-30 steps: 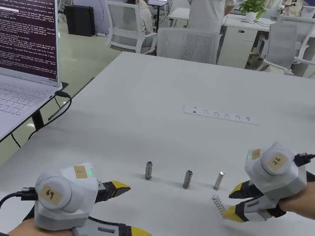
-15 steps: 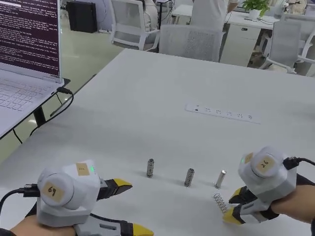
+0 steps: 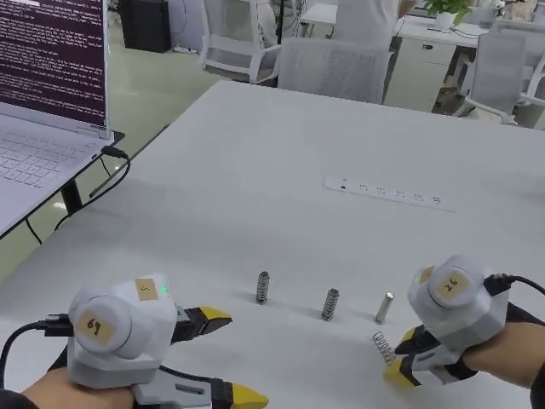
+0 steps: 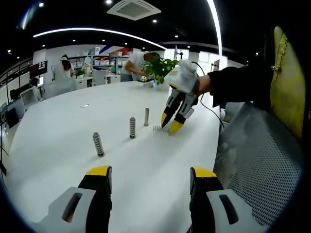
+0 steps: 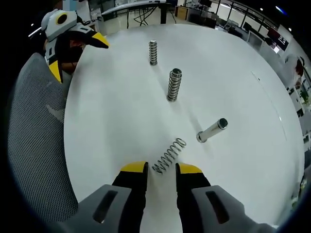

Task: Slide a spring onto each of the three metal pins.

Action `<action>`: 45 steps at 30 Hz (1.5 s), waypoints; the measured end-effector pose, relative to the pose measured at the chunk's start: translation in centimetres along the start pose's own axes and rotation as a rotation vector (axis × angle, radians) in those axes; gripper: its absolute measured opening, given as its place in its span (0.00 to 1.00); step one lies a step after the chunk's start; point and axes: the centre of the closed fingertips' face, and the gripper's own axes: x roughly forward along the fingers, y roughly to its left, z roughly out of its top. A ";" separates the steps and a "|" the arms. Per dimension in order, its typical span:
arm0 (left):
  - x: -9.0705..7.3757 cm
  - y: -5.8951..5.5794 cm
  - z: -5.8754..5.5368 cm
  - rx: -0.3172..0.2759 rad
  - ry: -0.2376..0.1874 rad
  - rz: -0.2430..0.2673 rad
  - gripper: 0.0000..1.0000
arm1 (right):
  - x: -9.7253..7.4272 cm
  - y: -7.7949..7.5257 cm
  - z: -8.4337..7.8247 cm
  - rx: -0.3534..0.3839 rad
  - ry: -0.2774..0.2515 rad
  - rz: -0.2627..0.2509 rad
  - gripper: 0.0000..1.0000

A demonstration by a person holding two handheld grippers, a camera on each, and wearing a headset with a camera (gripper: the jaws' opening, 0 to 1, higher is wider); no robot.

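Note:
Three metal pins stand in a row on the white table. The left pin and the middle pin each wear a spring. The right pin is bare. A loose spring lies flat just in front of the bare pin. In the right gripper view the loose spring points at my right gripper, its near end between the open fingertips, untouched as far as I can see. My left gripper hovers open near the table's front edge, left of the pins, with nothing in it.
An open laptop sits on a stand at the left with a cable hanging off it. A white power strip lies mid-table behind the pins. Office chairs stand at the far edge.
My right gripper has edged closer to the loose spring, so the spring's end now sits between its tips. The left gripper has barely moved. The head camera has tipped slightly.

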 end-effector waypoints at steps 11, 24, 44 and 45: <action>0.1 0.0 -0.1 -0.002 0.001 -0.002 0.60 | 0.1 -0.2 -0.1 0.006 0.007 0.001 0.17; 0.0 0.0 -0.1 -0.002 0.000 -0.003 0.60 | 0.0 -0.4 -0.3 -0.012 0.028 -0.003 0.13; 0.3 -0.4 -0.3 0.006 0.012 -0.024 0.59 | -0.2 0.5 -0.8 -0.104 0.050 0.036 0.11; 0.3 -0.4 -0.3 0.008 0.014 -0.026 0.59 | -0.2 0.6 -0.8 -0.106 0.051 0.039 0.11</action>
